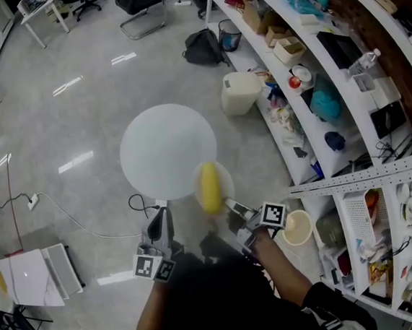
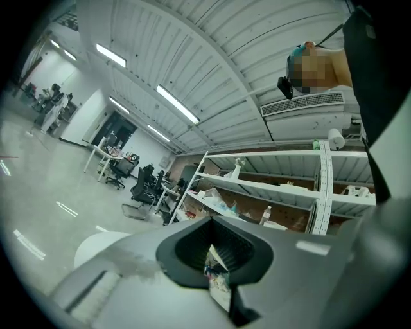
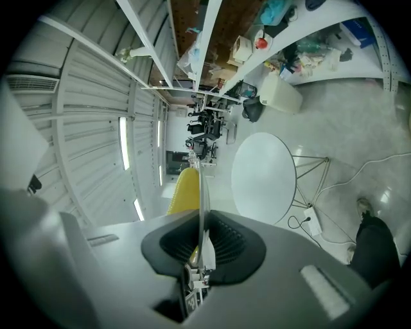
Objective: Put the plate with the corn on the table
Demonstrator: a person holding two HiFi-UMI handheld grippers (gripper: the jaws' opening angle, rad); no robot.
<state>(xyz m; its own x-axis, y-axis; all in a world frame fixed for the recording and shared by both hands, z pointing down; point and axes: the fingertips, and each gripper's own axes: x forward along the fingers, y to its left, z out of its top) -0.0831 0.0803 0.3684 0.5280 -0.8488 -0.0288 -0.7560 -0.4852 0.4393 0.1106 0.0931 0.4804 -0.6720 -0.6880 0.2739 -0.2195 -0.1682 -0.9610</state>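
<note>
Two tools up, one loaded.

Head view: right tool [image 1: 233,210] pinches the near rim of the plate [image 1: 226,180], with the corn [image 1: 209,187] lying on it. The plate overlaps the round white desk's [image 1: 162,147] edge and looks carried, not yet set down. Next: push forward over the desk, lower flat, release. Left tool [image 1: 160,219] is apart from the plate.

Left gripper view: pads pressed together, nothing between.

Right gripper view: pads clamp the plate rim edge-on, corn to one side, desk beyond.
</note>
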